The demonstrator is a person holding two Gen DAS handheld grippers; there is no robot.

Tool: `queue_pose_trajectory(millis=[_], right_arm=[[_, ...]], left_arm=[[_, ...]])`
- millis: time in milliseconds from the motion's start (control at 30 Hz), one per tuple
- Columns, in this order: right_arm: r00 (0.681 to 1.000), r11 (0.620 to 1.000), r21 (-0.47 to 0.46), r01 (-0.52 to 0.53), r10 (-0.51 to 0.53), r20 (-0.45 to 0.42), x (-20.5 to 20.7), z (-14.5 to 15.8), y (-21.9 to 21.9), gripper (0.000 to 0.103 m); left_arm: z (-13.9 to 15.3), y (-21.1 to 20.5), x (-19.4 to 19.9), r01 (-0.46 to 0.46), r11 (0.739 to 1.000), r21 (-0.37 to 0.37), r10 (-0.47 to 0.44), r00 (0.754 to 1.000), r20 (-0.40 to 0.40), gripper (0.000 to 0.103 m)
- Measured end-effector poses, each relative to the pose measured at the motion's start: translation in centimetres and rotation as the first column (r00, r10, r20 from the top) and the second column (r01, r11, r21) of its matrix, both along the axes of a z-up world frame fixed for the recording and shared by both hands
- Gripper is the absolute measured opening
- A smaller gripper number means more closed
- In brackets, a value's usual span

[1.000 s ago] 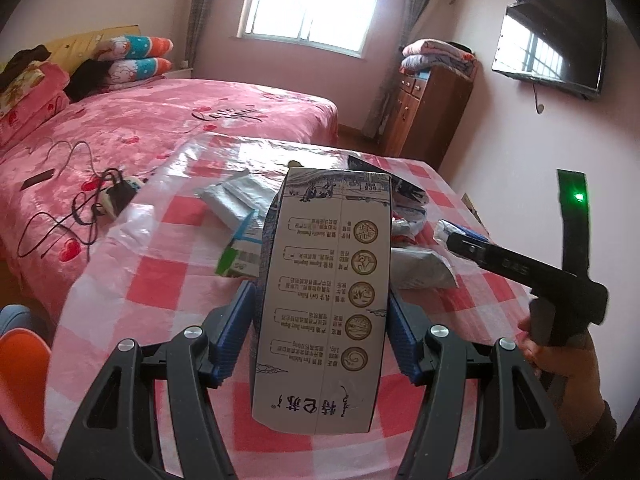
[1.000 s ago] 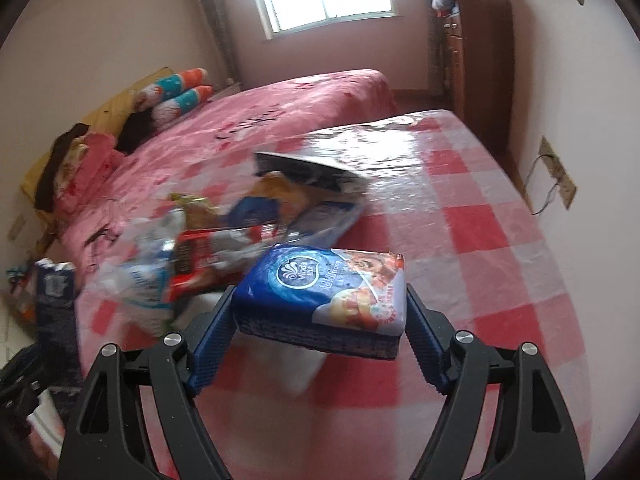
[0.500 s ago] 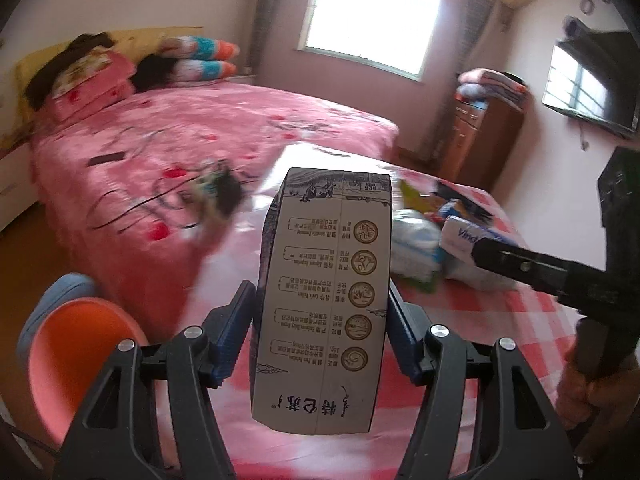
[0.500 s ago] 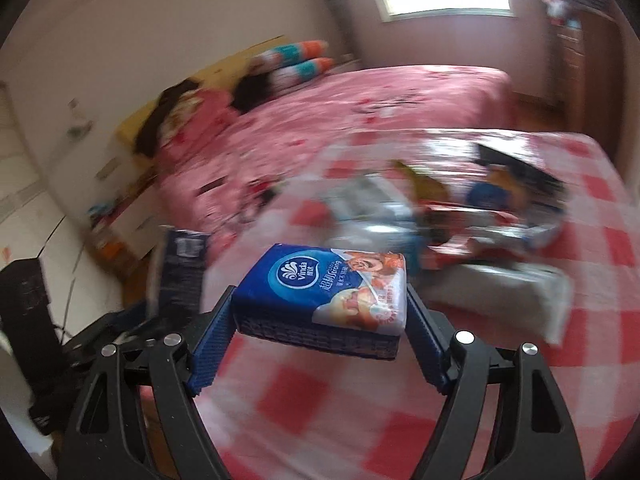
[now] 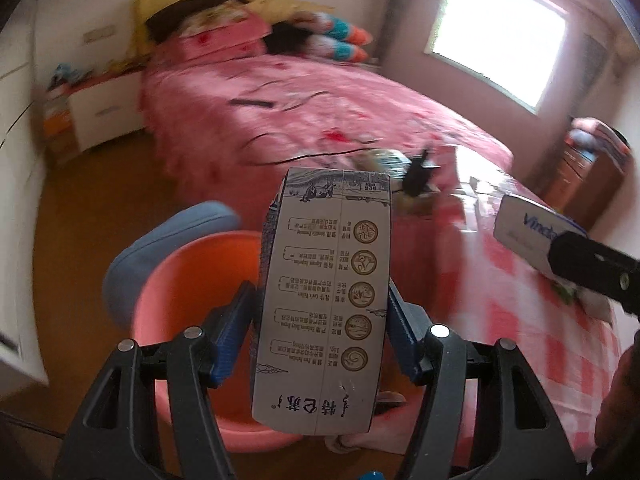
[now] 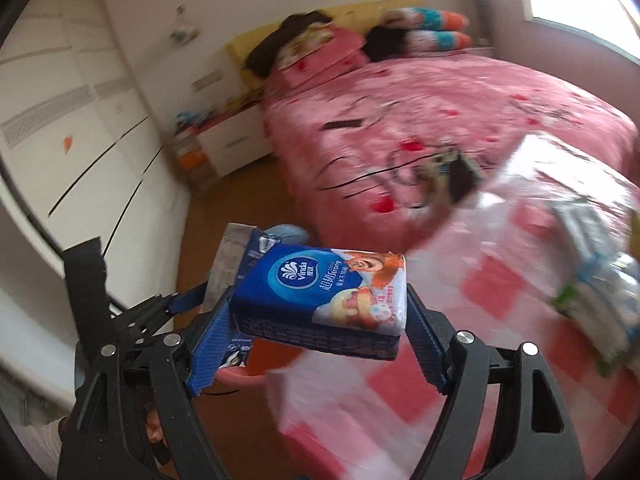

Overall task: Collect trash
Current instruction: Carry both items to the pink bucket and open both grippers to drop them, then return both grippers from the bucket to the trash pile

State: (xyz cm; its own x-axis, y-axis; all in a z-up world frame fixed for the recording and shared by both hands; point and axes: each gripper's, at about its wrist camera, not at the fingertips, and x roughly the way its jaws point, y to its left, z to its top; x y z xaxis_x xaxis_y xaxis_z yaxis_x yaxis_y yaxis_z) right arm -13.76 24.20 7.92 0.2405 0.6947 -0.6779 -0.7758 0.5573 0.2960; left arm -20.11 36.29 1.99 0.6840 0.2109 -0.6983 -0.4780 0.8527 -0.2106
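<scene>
My left gripper (image 5: 320, 332) is shut on a tall grey-white milk carton (image 5: 324, 304) with printed round seals, held upright above a pink plastic basin (image 5: 188, 280) on the floor. My right gripper (image 6: 320, 328) is shut on a blue Vinda tissue pack (image 6: 320, 284), carried flat near the table's left edge. In the left wrist view the tissue pack (image 5: 532, 228) and the right gripper's black finger show at the right. In the right wrist view the left gripper with its carton (image 6: 236, 264) sits just left, over the basin's pink rim (image 6: 240, 380).
A table with a red-and-white checked cloth (image 6: 500, 300) carries several wrappers (image 6: 600, 280). A pink bed (image 5: 320, 112) lies behind, a blue stool (image 5: 160, 248) beside the basin, white drawers (image 5: 100, 108) at the left, a brown wooden floor (image 5: 100, 208) between.
Both grippers swung left off the table, keeping carton and tissue pack. The basin and stool have come under the left gripper; the table's trash pile has slid to the right edge.
</scene>
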Motion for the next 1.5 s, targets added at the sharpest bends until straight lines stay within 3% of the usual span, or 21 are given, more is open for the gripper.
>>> queue_pose_trajectory(millis=[267,367,467,567,867,1233,1500], right_arm=[[0.987,0.986,-0.072,-0.152,0.147,-0.067,-1.1,-4.2,7.5,0.079],[0.981,0.980,-0.091,-0.178,0.169,-0.094,-0.9,-6.0,9.0,0.089],[0.980,0.981,-0.080,-0.177,0.168,-0.110,-0.6,-7.0,9.3,0.091],[0.983,0.986,-0.067,-0.154,0.146,-0.111,-0.3,-6.8,8.8,0.092],[0.993,0.999,-0.025,-0.045,0.042,-0.109,0.7,-5.7,4.4,0.092],[0.999,0.999,-0.033,0.036,-0.037,-0.014,-0.6,-4.5,-1.2,0.092],[0.993,0.992,-0.019,0.121,-0.121,-0.012,-0.3,-4.5,-5.5,0.092]], left_arm=[[-3.3,4.1,-1.6,-0.106,0.994,-0.028,0.104,0.993,-0.061,0.064],[-4.5,5.2,-1.9,-0.137,0.990,-0.038,0.134,0.987,-0.089,0.065],[-5.6,6.1,-2.2,-0.166,0.985,-0.050,0.159,0.980,-0.120,0.071],[-6.1,6.4,-2.6,-0.184,0.982,-0.046,0.177,0.975,-0.133,0.076],[-5.6,6.0,-2.3,-0.172,0.985,-0.026,0.168,0.978,-0.125,0.076],[-3.5,2.2,-0.8,-0.045,0.999,-0.024,0.042,0.993,-0.109,0.077],[-1.3,-1.5,0.7,0.059,0.998,0.007,-0.058,0.993,-0.104,0.077]])
